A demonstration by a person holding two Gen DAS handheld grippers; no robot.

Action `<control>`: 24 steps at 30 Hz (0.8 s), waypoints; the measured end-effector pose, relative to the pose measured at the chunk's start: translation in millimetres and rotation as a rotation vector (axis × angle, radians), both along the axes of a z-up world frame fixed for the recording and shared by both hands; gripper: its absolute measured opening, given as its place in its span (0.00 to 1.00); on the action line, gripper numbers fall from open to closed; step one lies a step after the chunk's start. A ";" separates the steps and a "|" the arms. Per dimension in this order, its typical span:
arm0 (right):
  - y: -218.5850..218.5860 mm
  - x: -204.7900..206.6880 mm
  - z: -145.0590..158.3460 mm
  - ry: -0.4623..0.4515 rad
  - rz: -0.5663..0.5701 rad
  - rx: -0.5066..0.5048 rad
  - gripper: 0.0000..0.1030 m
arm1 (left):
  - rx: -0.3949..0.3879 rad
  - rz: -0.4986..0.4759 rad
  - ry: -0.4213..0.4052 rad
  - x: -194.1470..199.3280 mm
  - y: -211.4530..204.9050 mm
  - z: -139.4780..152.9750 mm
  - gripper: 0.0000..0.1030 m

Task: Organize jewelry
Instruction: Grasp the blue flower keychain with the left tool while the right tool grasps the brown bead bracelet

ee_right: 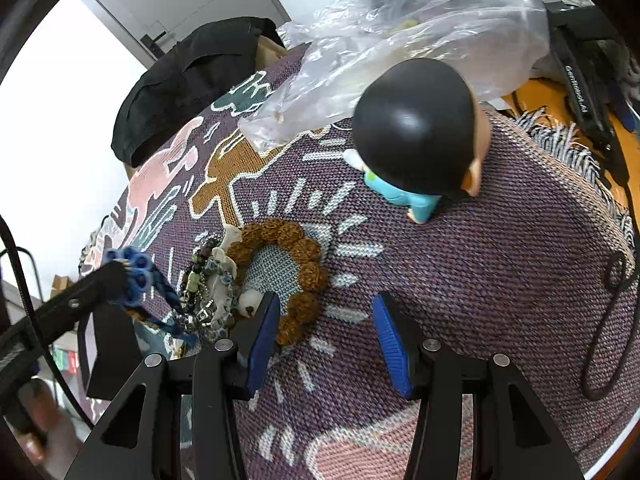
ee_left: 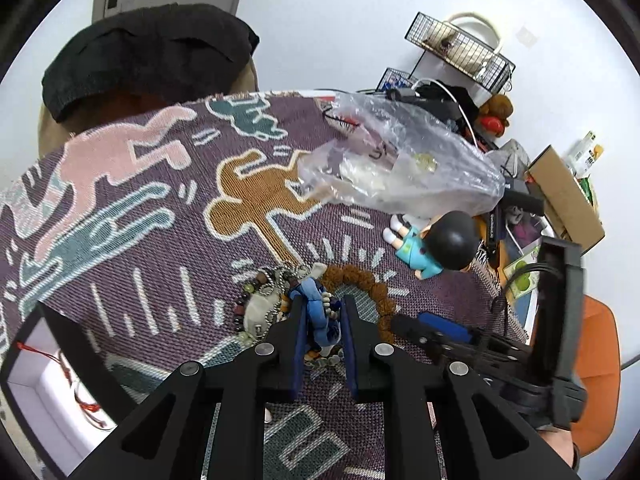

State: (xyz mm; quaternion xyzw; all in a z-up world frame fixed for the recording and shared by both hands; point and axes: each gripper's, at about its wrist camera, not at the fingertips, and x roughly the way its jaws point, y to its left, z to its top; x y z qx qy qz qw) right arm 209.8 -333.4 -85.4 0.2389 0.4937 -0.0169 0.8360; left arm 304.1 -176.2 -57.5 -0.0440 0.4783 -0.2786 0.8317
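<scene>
A pile of jewelry lies on the bench, which is covered by a purple woven cloth (ee_left: 168, 216) patterned with pink, brown and teal figures. The left claw (ee_left: 323, 312) is clenched on a blue beaded bracelet (ee_left: 316, 308), which is pinched between its two blue pads at the near side of the pile. In the right wrist view the same bracelet is seen raised off the cloth at the left claw's tip (ee_right: 134, 276), with a blue cord trailing down to the heap. The right claw (ee_right: 326, 312) is held half apart, grasping nothing; its left pad stands just beside the near-right arc of a brown seed-bead bracelet (ee_right: 298, 264), and bare cloth is seen between the pads. Mixed bead strands and a metal chain (ee_right: 204, 280) are heaped just left of the brown ring. A toy figure (ee_right: 416, 140) with a black head and teal clothes lies on the cloth beyond the pile, to the right, and a crumpled clear plastic bag (ee_left: 400, 160) lies further off. An open white-lined box (ee_left: 48, 380) holding a red cord is seen at the near left.
</scene>
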 end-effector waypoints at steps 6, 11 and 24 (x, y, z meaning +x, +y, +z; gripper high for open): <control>9.1 15.2 -5.0 0.038 -0.032 -0.077 0.49 | -0.016 0.007 -0.012 0.2 4.9 10.8 0.16; 19.1 28.9 -5.8 0.069 -0.039 -0.189 0.41 | -0.042 0.019 -0.034 -0.8 14.3 23.8 0.16; 29.0 23.0 22.9 -0.055 0.033 -0.179 0.18 | -0.154 0.040 -0.116 -6.6 54.7 75.6 0.16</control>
